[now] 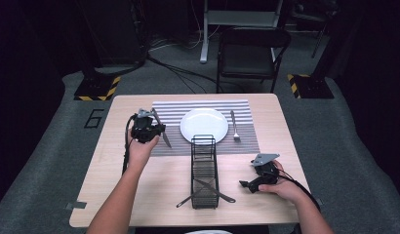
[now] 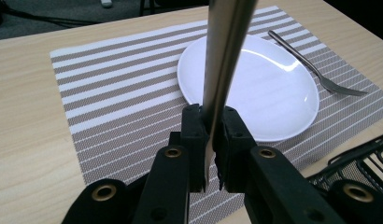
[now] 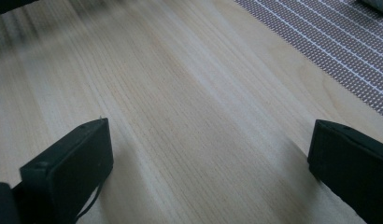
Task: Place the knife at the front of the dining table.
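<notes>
High view, left hand-held gripper (image 1: 156, 127) clamping knife (image 1: 160, 129) beside plate (image 1: 204, 124), right hand-held gripper (image 1: 248, 184) spread.

You've got two grippers: left gripper (image 1: 148, 127), right gripper (image 1: 260, 176). One white plate (image 1: 204, 125), one striped placemat (image 1: 173, 110), one fork (image 1: 234, 126), one black wire basket (image 1: 204, 170). Knives: one table knife (image 1: 161, 130) in your left gripper, two more pieces of cutlery (image 1: 213, 190) crossed in the basket, type unclear. One folding chair (image 1: 250, 53) past the table's far edge.
</notes>
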